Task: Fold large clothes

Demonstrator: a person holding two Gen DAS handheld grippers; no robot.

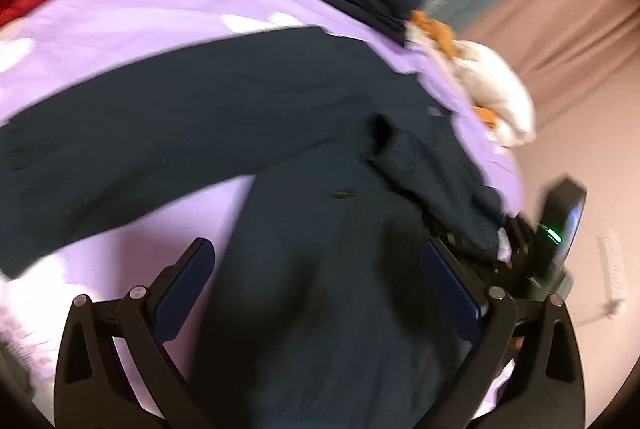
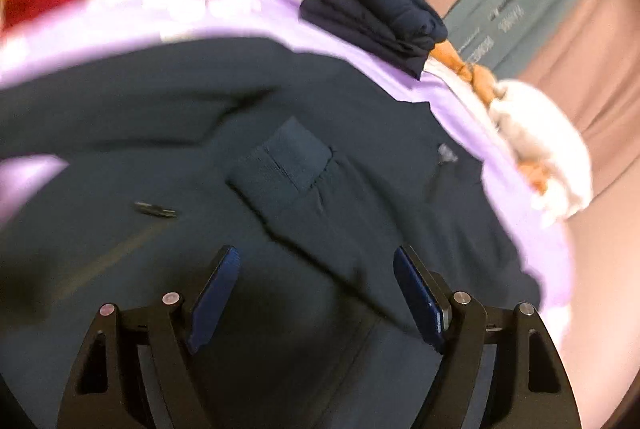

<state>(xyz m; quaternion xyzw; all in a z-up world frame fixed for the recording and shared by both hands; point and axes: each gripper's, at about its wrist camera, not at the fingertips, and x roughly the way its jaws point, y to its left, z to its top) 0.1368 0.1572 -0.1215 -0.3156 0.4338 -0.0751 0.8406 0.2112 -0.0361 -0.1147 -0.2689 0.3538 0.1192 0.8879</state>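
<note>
Sweater (image 1: pixel 320 133), navy, is lying spread on a lilac sheet (image 1: pixel 132 25) with white flowers, one sleeve (image 1: pixel 132 133) stretching away to the left across the left wrist view, the body running down toward the camera. Left gripper (image 1: pixel 320 269) is hovering just over the body with its jaws standing apart and nothing pinched; cloth is showing between the pads but untouched as far as I can tell. Further right, the other sleeve is lying folded across the chest, its ribbed cuff (image 2: pixel 284 165) sitting ahead of the right gripper (image 2: pixel 316 277), whose jaws are also standing open and empty. A folded navy stack (image 2: pixel 380 17) is resting beyond, near the sheet's far edge. Judging by this, the outstretched left sleeve is the unfolded part, its long axis running sideways, nearer the left gripper.
</note>
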